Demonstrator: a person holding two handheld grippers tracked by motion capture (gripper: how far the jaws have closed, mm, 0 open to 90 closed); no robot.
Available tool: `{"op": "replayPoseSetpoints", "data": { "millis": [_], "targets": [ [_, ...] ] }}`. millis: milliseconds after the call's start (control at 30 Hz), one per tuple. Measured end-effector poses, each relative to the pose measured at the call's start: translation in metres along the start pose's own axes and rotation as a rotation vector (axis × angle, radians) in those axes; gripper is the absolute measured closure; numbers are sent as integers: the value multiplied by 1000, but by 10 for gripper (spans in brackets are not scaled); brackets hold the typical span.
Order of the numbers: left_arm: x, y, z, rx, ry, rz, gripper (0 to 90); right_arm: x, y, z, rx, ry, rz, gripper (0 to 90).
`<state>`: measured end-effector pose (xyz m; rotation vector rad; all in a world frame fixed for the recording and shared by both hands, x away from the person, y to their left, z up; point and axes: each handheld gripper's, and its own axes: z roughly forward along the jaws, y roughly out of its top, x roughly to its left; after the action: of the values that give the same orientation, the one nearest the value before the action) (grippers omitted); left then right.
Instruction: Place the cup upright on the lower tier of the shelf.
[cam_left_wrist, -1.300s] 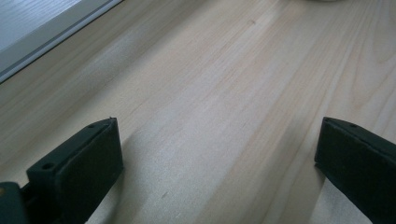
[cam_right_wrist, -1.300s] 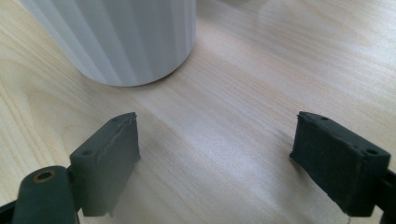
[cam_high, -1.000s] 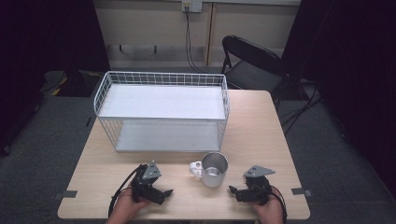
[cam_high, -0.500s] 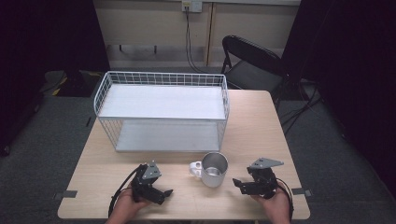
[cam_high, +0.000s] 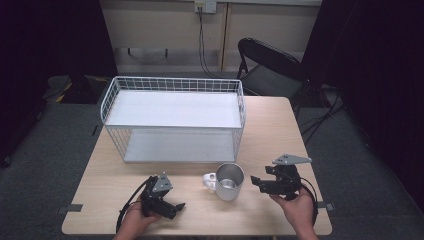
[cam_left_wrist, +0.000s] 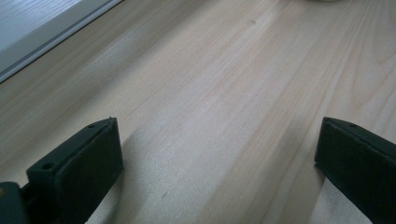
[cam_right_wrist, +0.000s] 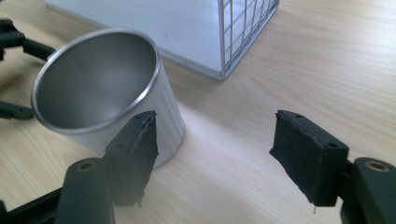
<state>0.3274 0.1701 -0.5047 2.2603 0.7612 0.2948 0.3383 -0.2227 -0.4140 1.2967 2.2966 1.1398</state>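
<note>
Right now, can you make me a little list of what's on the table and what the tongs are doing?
table: light wood
rack: white wire, two shelves, at the back
mug: shiny metal, upright, white handle toward the left tongs, in front of the rack
left tongs: open, low over bare wood, nothing between the jaws
right tongs: open, just right of the mug, jaws have just been closing a bit, nothing gripped

A metal mug (cam_high: 229, 181) stands upright on the table, its white handle pointing left.
</note>
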Motion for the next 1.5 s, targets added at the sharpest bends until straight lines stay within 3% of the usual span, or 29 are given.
{"op": "replayPoseSetpoints", "data": {
  "millis": [133, 167, 533, 667, 833, 1067, 1167, 1267, 1500],
  "targets": [
    [0, 0, 0, -1, 0, -1, 1, 4, 8, -1, -20, -1, 2, 330],
    [0, 0, 0, 0, 0, -1, 1, 6, 12, -1, -27, -3, -19, 360],
    [0, 0, 0, -1, 1, 1, 1, 23, 24, 7, -60, 12, -62, 431],
    [0, 0, 0, 0, 1, 2, 1, 30, 27, 14, -37, 24, -32, 463],
    [0, 0, 0, 0, 2, 2, 1, 40, 28, 23, -11, -20, -32, 583],
    [0, 0, 0, 0, 2, 1, 1, 39, 24, 32, 0, -53, 5, 700],
    [0, 0, 1, -2, 1, -1, 1, 39, 22, 34, 3, -62, 15, 703],
    [0, 0, 1, -3, 2, -2, 1, 36, 20, 36, -4, -42, 43, 710],
    [0, 0, 0, -2, 2, -1, 1, 41, 18, 44, 7, -49, 21, 737]
  ]
}}
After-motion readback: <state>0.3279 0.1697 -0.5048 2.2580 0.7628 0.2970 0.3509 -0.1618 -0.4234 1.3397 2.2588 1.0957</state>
